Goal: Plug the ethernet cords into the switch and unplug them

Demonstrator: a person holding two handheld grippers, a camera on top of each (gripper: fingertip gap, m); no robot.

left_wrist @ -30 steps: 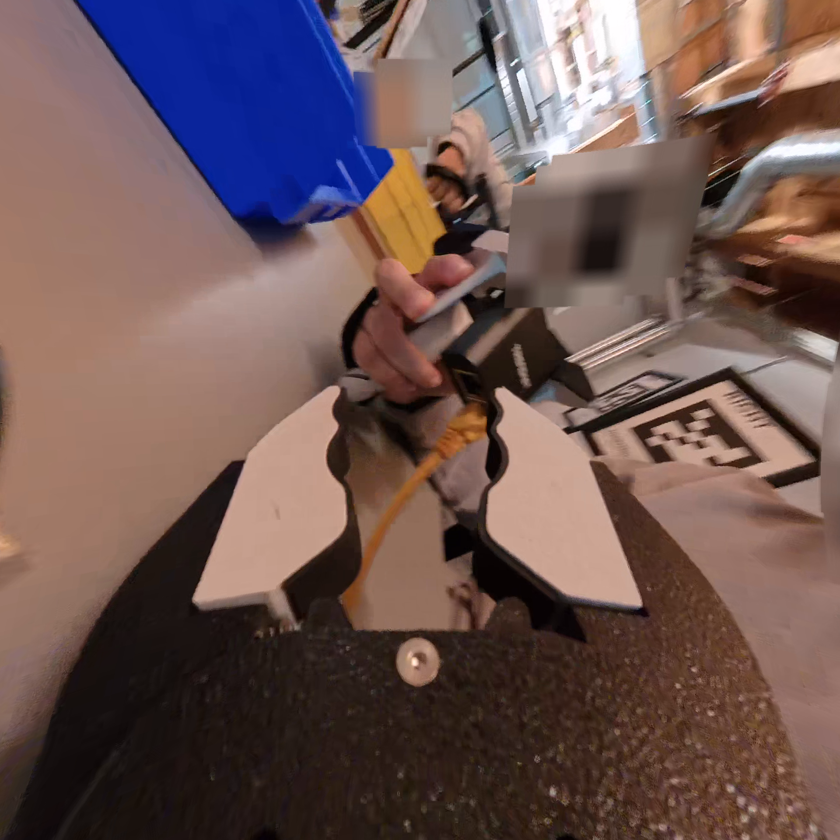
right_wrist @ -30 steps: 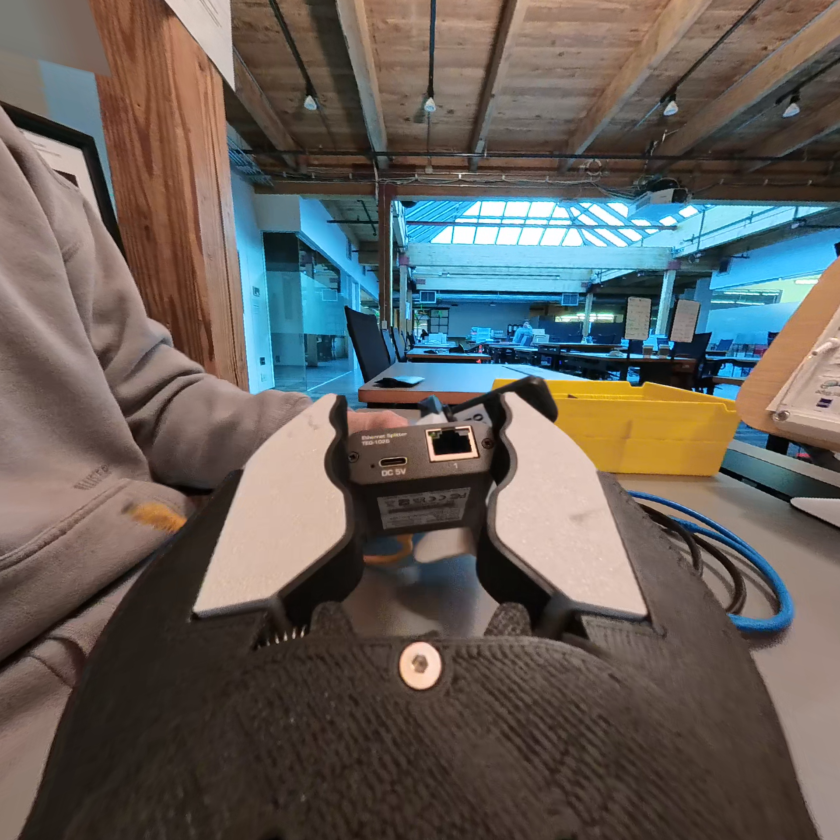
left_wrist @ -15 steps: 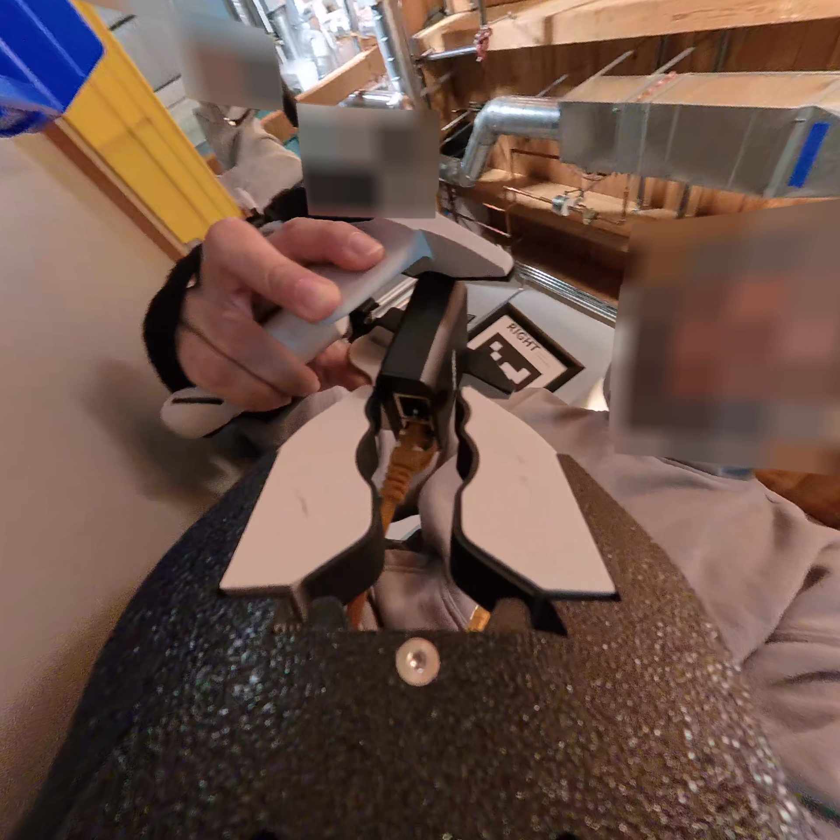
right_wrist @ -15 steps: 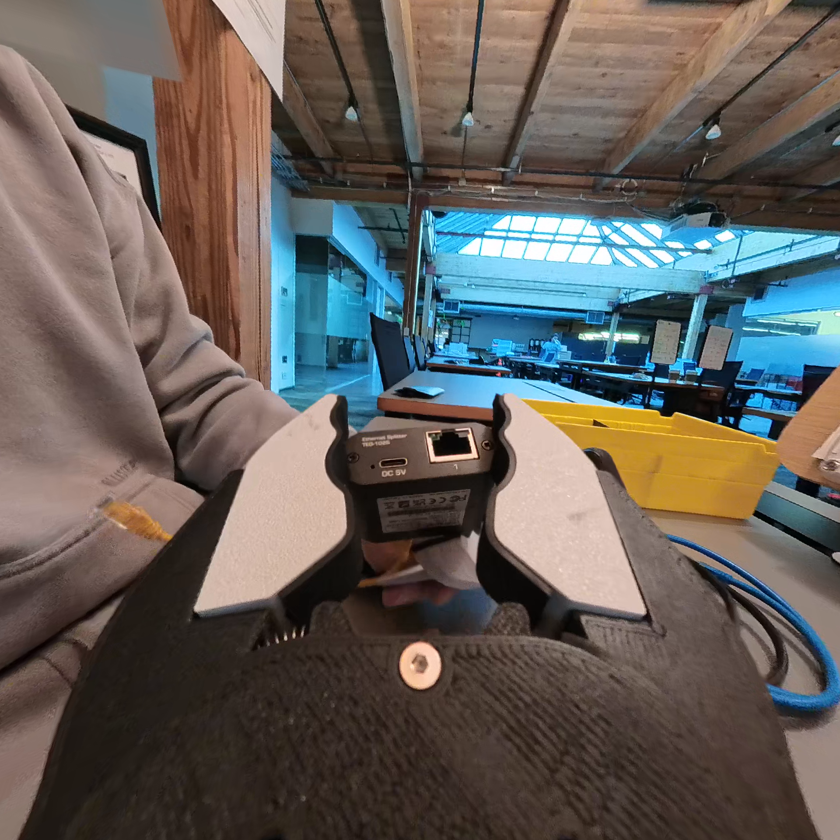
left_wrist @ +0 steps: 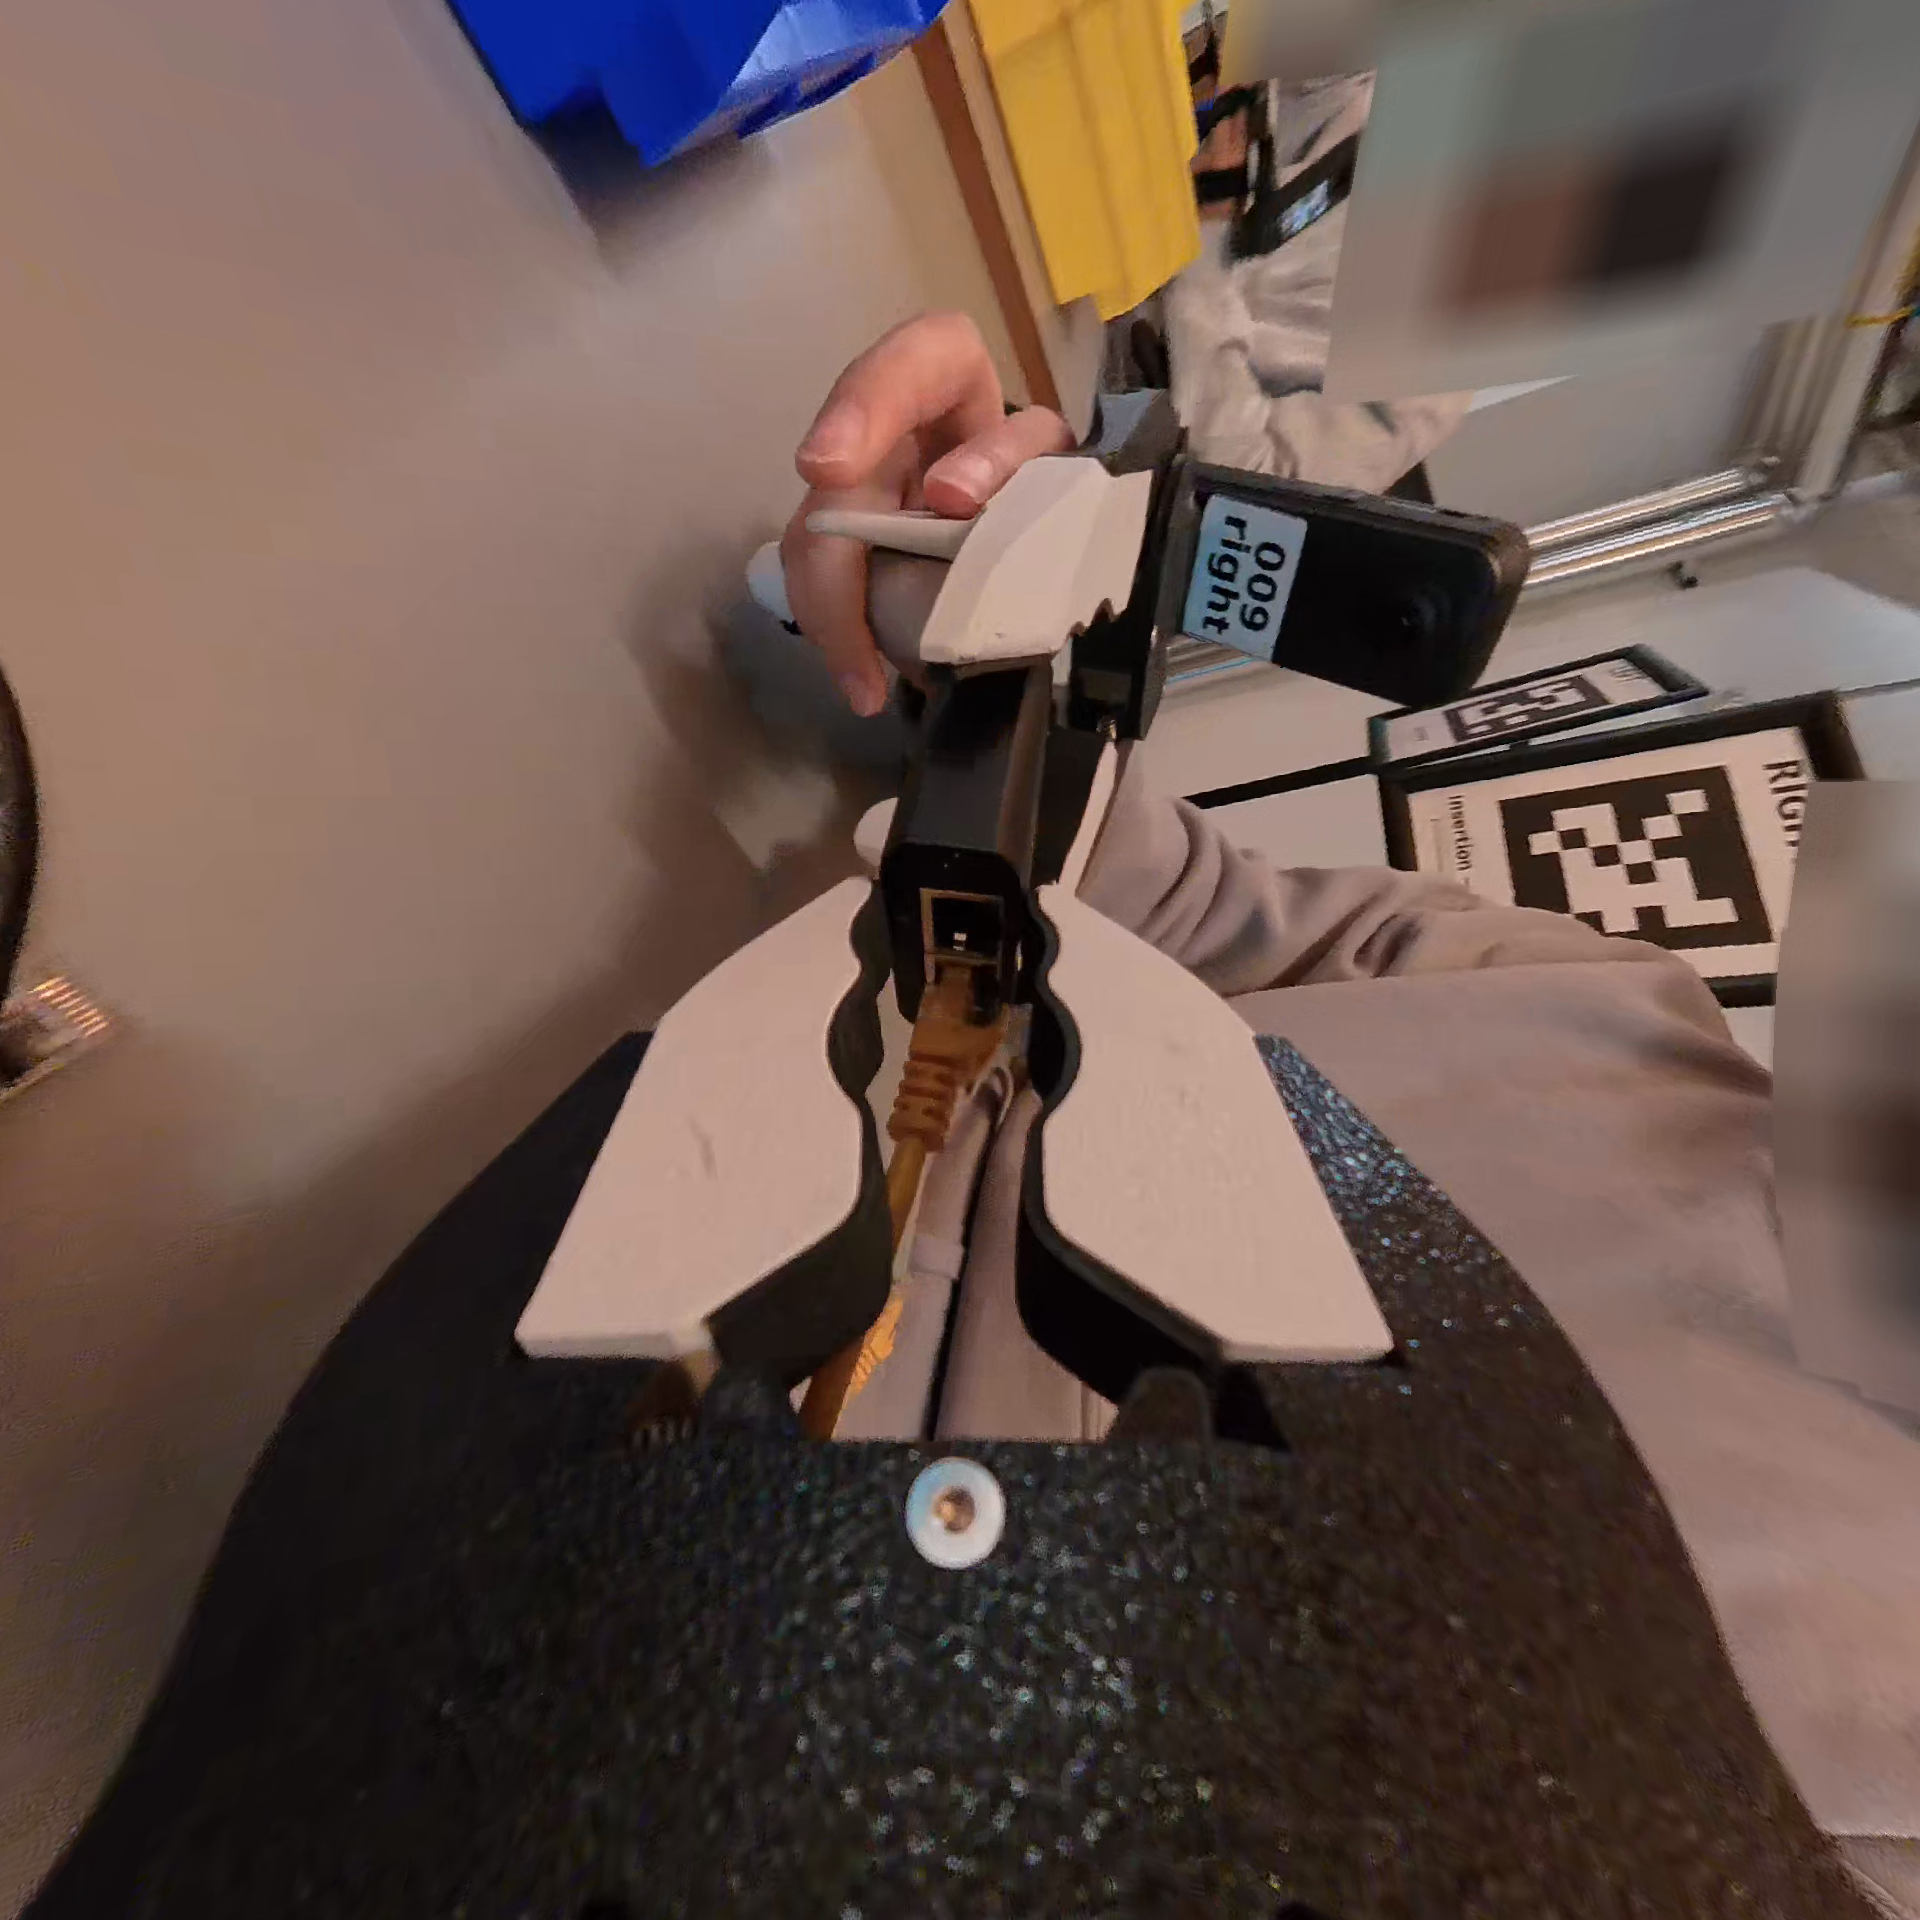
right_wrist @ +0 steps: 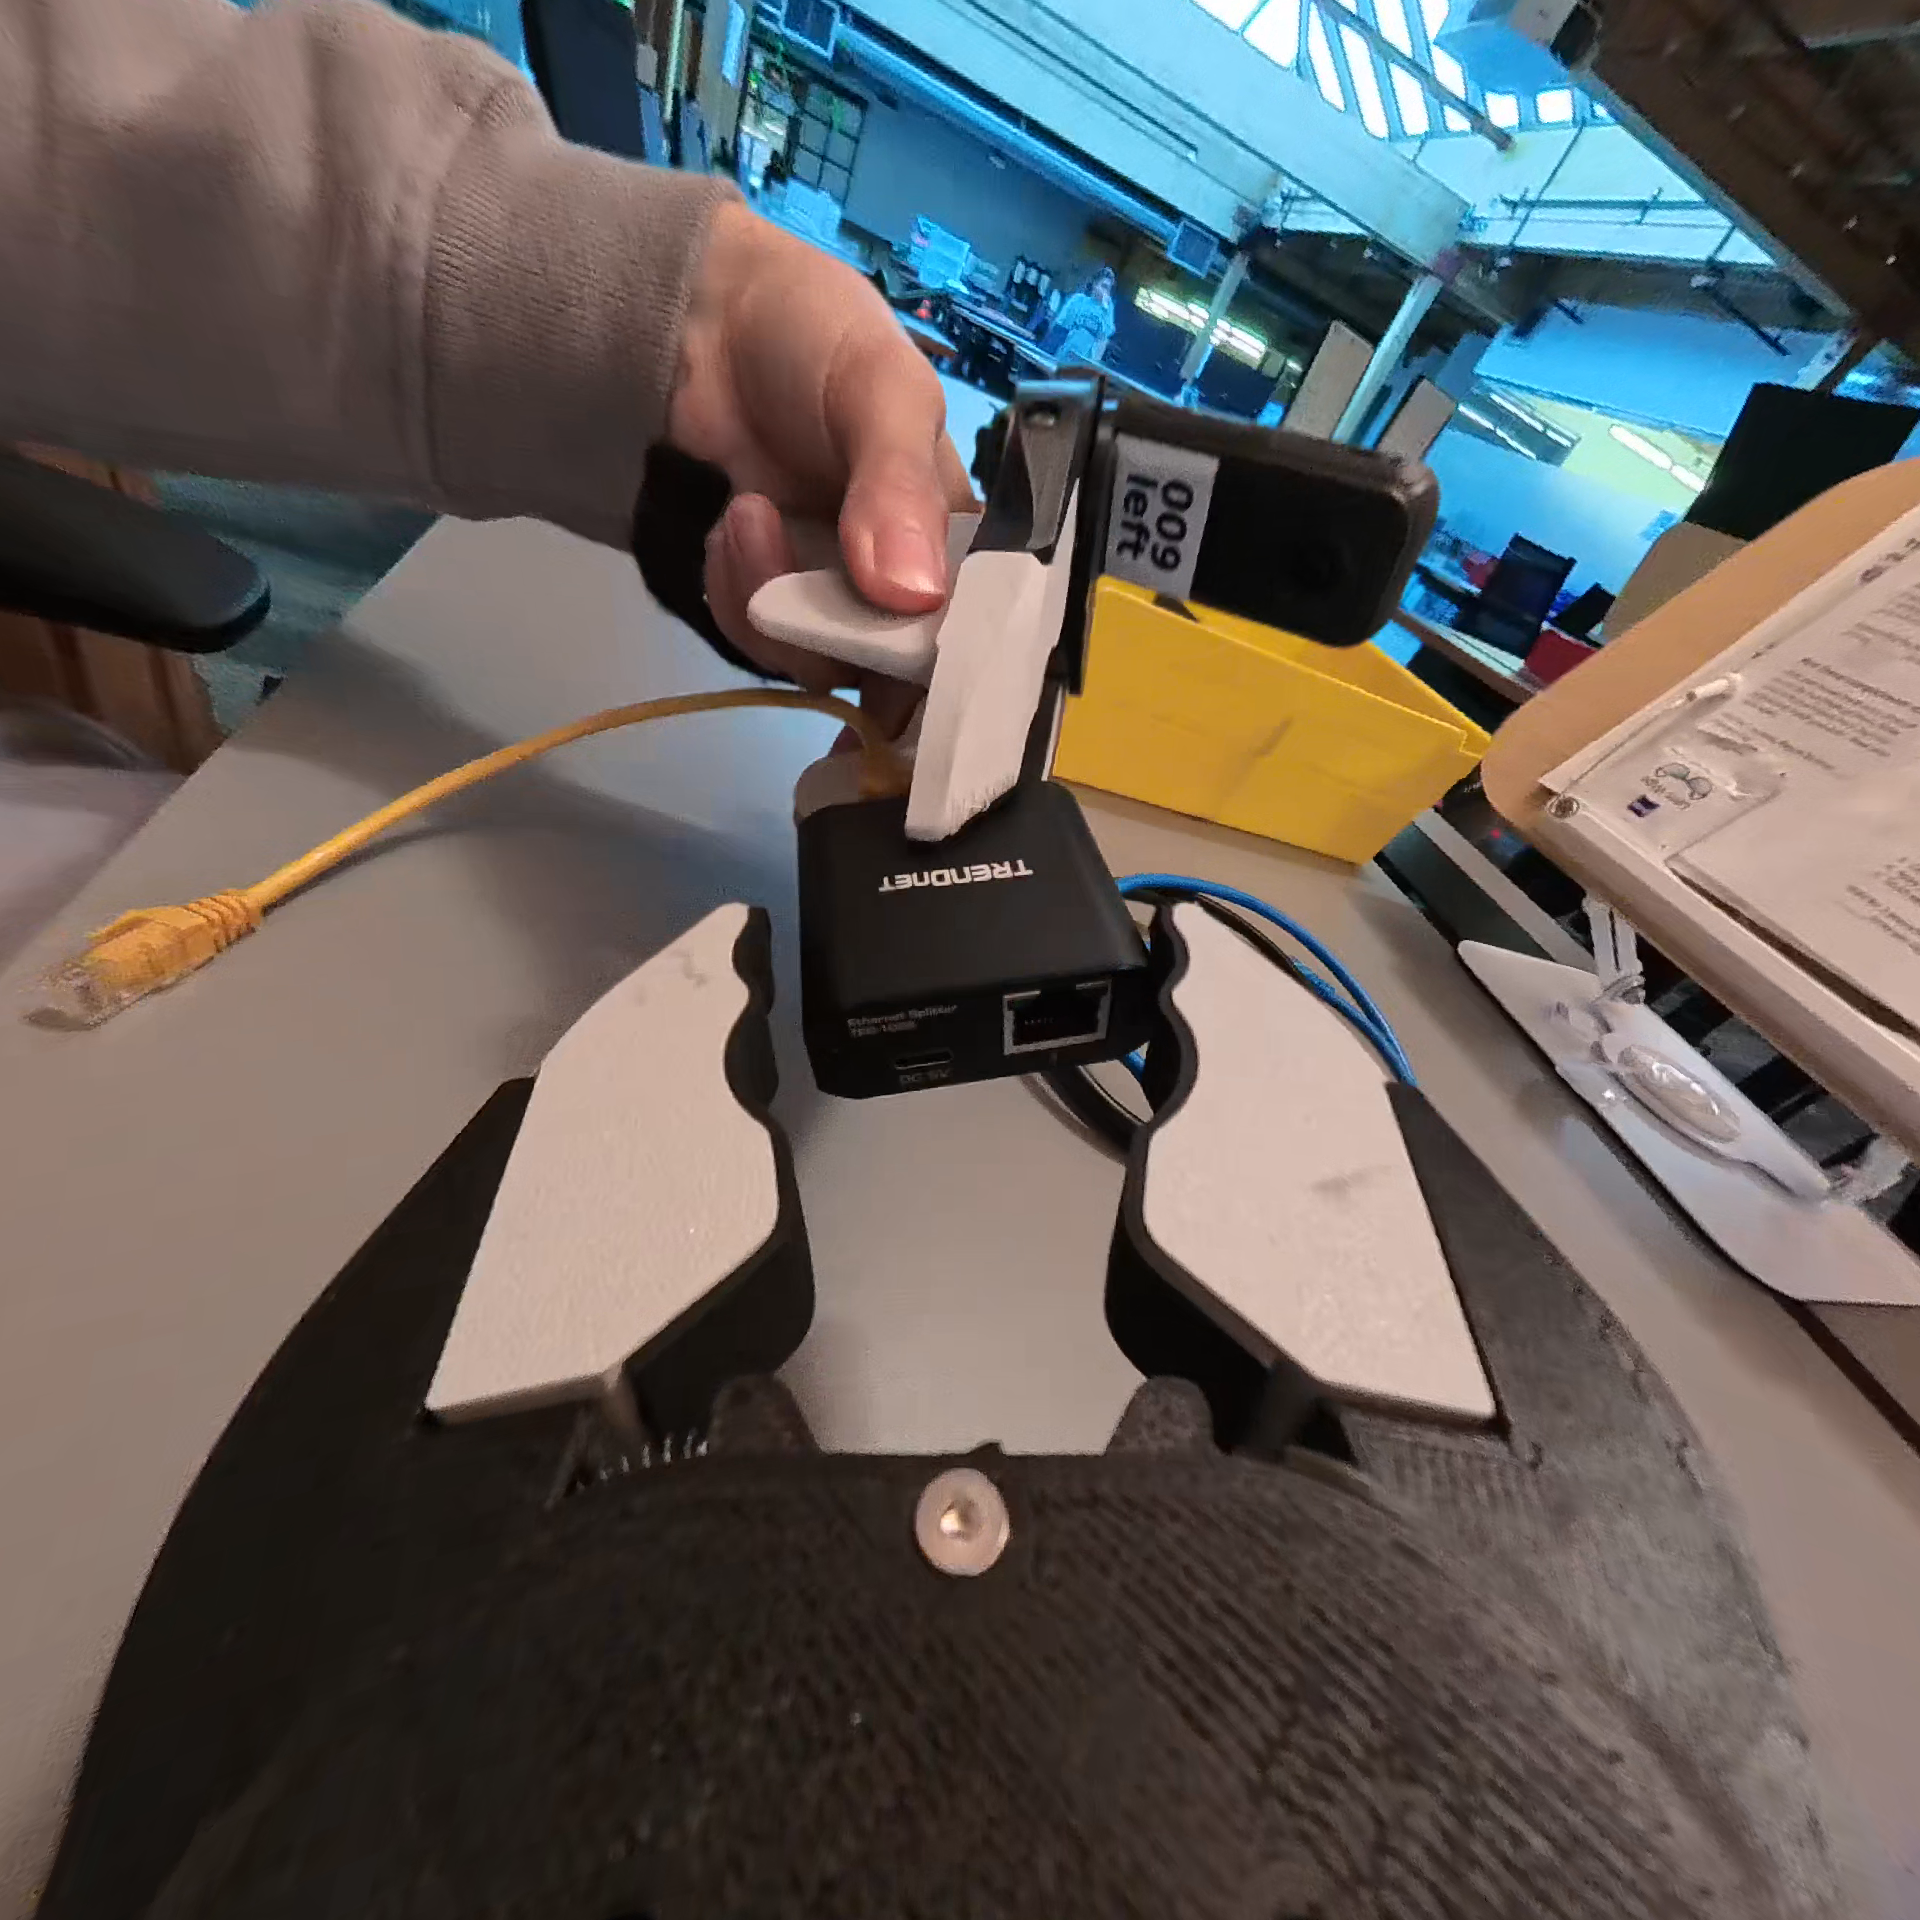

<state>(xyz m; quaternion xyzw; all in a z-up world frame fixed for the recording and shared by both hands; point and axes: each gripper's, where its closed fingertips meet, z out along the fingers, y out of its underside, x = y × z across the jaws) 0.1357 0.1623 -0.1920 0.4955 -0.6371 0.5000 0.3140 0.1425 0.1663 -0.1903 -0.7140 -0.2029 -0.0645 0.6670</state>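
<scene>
The black switch [right_wrist: 935, 935] sits between the fingers of my right gripper [right_wrist: 961, 987], whose jaws stand open with a small gap on the left side. My left gripper [left_wrist: 961, 914] is shut on the switch's [left_wrist: 966, 790] far end, one white finger [right_wrist: 977, 707] lying on its top. The yellow plug [left_wrist: 940, 1049] is in the port there, between my left jaws. The yellow cord [right_wrist: 468, 779] arcs away to its free plug [right_wrist: 135, 951] on the table. The near port facing my right camera is empty. Whether the switch rests on the table is unclear.
A grey table [right_wrist: 312, 1091] lies under both grippers. Blue and black cables [right_wrist: 1340, 987] coil behind the switch. A yellow bin [right_wrist: 1247, 727] stands farther back and a tilted board with papers [right_wrist: 1714, 779] at the right. Framed marker sheets [left_wrist: 1610, 862] lie beside the person's sleeve. Left and right tips are no more than a few centimetres apart.
My right jaws have opened off the switch, and the right view has tipped down toward the table. My left jaws have closed in around the plug and the switch's end.
</scene>
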